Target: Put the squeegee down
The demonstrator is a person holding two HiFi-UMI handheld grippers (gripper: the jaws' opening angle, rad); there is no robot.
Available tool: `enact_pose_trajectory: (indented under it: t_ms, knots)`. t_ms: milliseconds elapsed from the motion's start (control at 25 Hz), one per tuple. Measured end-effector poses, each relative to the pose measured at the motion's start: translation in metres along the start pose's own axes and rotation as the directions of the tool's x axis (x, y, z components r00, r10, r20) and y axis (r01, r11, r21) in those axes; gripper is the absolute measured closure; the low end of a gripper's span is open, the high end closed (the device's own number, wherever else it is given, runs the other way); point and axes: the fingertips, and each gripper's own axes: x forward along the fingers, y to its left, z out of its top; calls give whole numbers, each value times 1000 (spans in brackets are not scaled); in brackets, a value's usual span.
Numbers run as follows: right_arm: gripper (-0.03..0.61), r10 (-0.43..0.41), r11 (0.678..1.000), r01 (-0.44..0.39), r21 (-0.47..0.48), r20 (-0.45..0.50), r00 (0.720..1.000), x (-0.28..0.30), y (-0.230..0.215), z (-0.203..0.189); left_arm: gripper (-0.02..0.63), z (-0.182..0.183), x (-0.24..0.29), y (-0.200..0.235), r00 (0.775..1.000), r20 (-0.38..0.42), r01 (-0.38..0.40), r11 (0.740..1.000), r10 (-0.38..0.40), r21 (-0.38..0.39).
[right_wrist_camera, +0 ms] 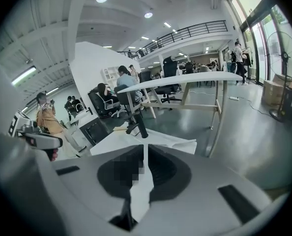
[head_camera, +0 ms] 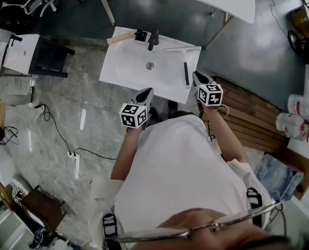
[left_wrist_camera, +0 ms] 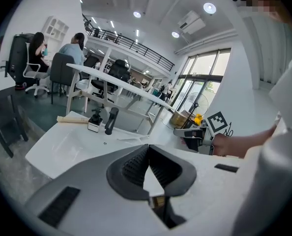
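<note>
White sink basin (head_camera: 118,69) with the squeegee (head_camera: 186,73) lying flat on its right side, dark handle pointing toward the person. Left gripper (head_camera: 145,94) and right gripper (head_camera: 198,78) are held at the basin's near edge, both with jaws closed and nothing between them, the right gripper just beside the squeegee's handle

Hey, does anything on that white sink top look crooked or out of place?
A beige stick-like item lies askew at the sink top's back left corner, one end seeming to jut past the edge. Nothing else stands out.
</note>
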Motion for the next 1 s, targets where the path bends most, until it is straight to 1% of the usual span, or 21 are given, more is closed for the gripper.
enact_pose_trajectory:
  t_ms: [280, 560, 800, 1000]
  knots:
    - [565, 44, 998, -41, -50, 50, 998, -21, 18, 20, 609, 13, -3, -3, 1000, 23, 10, 1000, -10, 7]
    - [572, 59, 994, -49, -93, 107, 993, -40, 23, 39, 609, 30, -4, -7, 998, 53, 19, 1000, -20, 17]
    - [572, 91, 987, -69, -145, 146, 985, -52, 31, 55, 609, 43, -4, -9, 997, 78, 22, 999, -24, 35]
    - [572, 107, 983, -76, -165, 185, 977, -64, 36, 60, 609, 56, -8, -12, 994, 108, 16, 999, -21, 44]
